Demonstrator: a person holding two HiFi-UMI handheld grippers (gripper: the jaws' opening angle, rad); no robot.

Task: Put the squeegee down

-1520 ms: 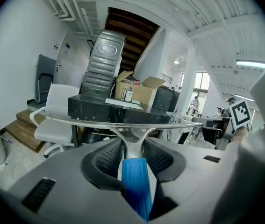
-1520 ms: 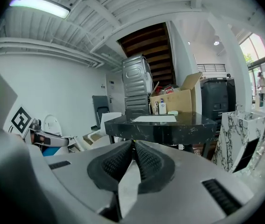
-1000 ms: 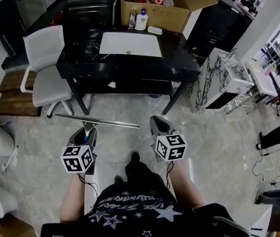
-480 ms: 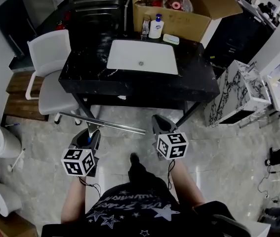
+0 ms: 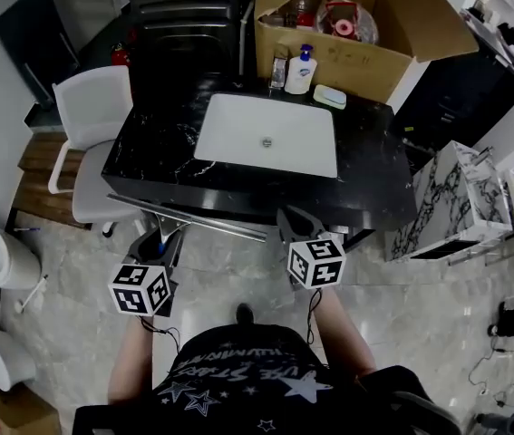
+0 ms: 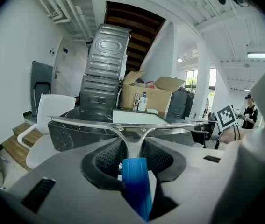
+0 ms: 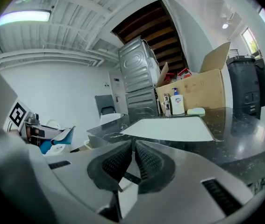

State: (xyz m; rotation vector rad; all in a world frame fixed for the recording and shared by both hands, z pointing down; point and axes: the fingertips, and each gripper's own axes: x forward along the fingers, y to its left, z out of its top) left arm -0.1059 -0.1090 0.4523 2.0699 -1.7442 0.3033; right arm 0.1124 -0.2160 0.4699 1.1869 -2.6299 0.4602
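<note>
Left gripper view shows the left tongs partly closed on the squeegee, the ribbed pads pressed against its metal neck just above the blue handle, with the long blade held level and crosswise ahead of the jaws. From the head view the squeegee is seen carried above the floor, its blade lined up along the near edge of the black bench, though contact with that bench cannot be judged. The right tongs are closed together with nothing held, beside the left tongs at the bench's front.
</note>
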